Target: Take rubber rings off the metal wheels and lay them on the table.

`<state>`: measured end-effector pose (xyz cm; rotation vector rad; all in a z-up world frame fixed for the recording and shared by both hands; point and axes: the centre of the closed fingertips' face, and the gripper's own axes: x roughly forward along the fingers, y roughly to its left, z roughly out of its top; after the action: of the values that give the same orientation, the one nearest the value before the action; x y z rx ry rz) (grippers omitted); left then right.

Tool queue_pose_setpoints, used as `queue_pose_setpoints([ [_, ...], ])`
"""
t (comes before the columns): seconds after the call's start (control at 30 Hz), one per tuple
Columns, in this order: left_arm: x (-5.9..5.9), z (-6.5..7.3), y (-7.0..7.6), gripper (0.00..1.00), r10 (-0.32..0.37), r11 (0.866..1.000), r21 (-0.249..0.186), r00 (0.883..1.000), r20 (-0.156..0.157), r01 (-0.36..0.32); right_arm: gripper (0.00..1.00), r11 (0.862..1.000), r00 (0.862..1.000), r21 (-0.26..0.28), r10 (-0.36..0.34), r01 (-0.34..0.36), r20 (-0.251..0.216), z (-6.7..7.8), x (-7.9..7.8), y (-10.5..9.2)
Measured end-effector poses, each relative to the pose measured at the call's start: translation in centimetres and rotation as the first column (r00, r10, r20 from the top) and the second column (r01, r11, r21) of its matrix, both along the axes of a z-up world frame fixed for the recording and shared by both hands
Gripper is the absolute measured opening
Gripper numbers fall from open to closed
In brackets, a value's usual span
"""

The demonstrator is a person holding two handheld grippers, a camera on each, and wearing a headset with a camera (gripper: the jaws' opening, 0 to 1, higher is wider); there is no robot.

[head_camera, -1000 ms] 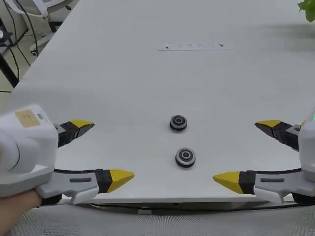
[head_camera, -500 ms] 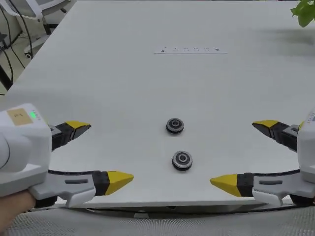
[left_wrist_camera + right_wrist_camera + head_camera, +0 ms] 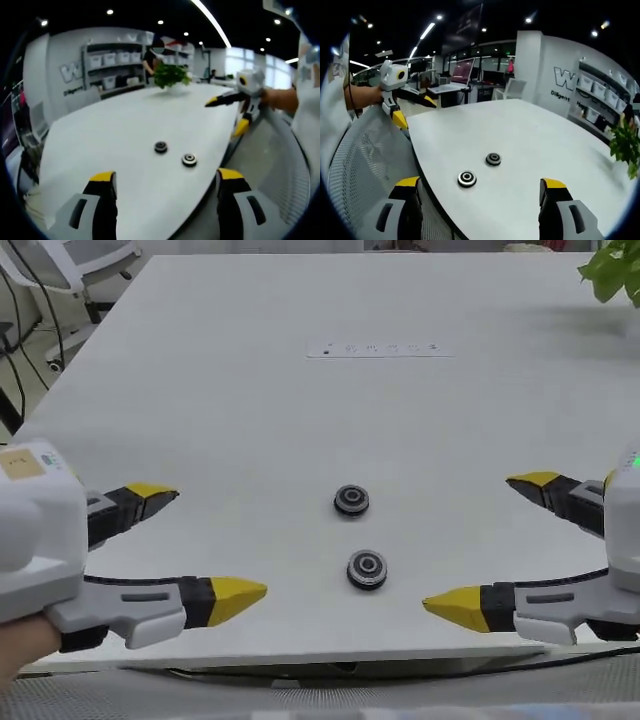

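Little has changed in the last second: the head camera has shifted, nothing else. The far wheel (image 3: 351,500) and near wheel (image 3: 367,569) lie where they were, mid-surface (image 3: 300,410) toward its near edge, with black rings (image 3: 367,584) seemingly on. The left gripper (image 3: 212,540) and right gripper (image 3: 473,543) still flank them, well apart, jaws spread wide and empty. I judge removal not yet begun.

The left gripper (image 3: 200,542) and right gripper (image 3: 487,542) are held level, tips pointing inward toward each other, jaws spread wide and gripping nothing.
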<state>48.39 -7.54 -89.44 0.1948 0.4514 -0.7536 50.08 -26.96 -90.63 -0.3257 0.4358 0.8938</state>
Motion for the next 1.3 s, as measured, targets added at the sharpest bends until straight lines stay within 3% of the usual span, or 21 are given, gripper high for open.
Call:
queue_pose_setpoints([
  [0.63, 2.1, 1.3, -1.5, 0.84, -0.076, 0.997, 0.009, 0.997, 0.017, 0.076, 0.97, 0.999, 0.996, 0.0, 0.051, -0.051, 0.073, 2.3, 3.2, 1.7],
  [0.9, 3.4, 1.4, -2.3, 0.84, -0.107, 0.994, 0.024, 0.994, 0.025, 0.106, 0.97, 0.997, 0.995, 0.022, 0.066, -0.068, 0.069, 2.2, 4.2, 2.1],
  [1.13, 4.2, 1.0, -3.3, 0.84, -0.139, 0.99, 0.024, 0.99, 0.012, 0.139, 0.97, 0.995, 0.994, 0.039, 0.085, -0.088, 0.071, 2.1, 5.2, 2.5],
  [1.3, 4.7, 0.7, -4.3, 0.84, -0.175, 0.984, 0.048, 0.985, 0.011, 0.174, 0.97, 0.994, 0.992, 0.039, 0.099, -0.102, 0.075, 2.1, 5.8, 3.0],
])
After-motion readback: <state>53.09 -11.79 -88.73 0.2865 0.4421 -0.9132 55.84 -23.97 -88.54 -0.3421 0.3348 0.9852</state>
